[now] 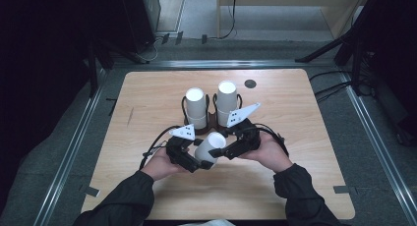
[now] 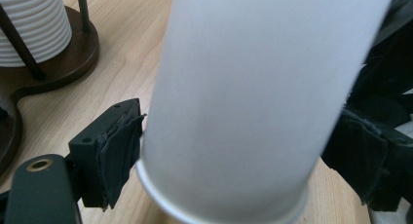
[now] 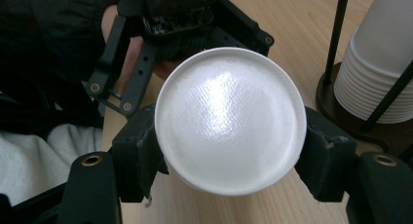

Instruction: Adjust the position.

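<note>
white paper cup (image 1: 210, 146) lying tilted above wooden table (image 1: 295, 177), clamped at closed end by right gripper (image 3: 229, 156); left gripper (image 2: 234, 151) jaws wide, flanking cup wall.

Your cup (image 1: 210, 146) is plain white with a glossy base. The stacks (image 1: 195, 108) are white too, finely ribbed by their rims, on a dark brown stand (image 2: 58, 68). Both hand-held grippers are black with grey plates; the tabletop (image 1: 295, 113) is pale wood grain.

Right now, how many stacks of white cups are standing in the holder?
2: the left stack and the right stack stand side by side in the dark holder. A separate cup is between both grippers, nearer the person.
</note>
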Action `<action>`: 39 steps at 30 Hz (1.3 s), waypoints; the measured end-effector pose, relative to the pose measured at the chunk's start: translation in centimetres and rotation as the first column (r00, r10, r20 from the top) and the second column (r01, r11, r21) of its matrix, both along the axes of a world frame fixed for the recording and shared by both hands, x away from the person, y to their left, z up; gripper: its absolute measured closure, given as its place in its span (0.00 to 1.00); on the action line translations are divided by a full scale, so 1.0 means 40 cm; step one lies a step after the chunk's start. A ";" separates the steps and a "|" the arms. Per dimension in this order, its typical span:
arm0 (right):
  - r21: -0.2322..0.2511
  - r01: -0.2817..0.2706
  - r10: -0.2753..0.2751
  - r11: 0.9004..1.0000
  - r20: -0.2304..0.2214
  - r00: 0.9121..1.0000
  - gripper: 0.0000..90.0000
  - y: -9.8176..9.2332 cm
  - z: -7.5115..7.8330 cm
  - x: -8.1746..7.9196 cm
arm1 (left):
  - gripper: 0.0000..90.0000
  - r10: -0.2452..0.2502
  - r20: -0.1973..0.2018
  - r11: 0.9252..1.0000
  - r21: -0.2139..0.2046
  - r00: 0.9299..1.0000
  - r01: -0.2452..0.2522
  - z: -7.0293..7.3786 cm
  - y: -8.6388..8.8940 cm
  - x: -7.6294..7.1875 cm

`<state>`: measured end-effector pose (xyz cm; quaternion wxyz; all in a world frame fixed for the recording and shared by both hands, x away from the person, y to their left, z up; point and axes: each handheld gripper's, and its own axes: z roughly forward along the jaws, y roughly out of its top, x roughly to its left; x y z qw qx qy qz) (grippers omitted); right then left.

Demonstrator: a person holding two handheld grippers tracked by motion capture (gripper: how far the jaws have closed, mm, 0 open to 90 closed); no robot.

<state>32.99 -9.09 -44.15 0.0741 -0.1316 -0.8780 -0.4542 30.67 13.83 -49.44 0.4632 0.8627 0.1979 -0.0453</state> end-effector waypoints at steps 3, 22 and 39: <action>0.021 0.007 -0.007 1.000 -0.006 1.000 0.37 -0.002 0.007 -0.001 | 0.16 -0.006 0.021 1.000 -0.018 1.000 0.006 0.005 0.000 -0.003; 0.041 0.009 -0.009 0.999 -0.011 1.000 0.30 -0.026 0.009 0.000 | 0.31 -0.059 0.091 0.996 0.069 0.994 0.052 0.048 0.018 0.000; -0.079 0.003 -0.001 0.997 0.022 1.000 0.29 -0.046 -0.052 -0.025 | 0.31 -0.143 0.093 0.962 0.246 0.985 0.116 0.072 0.020 0.020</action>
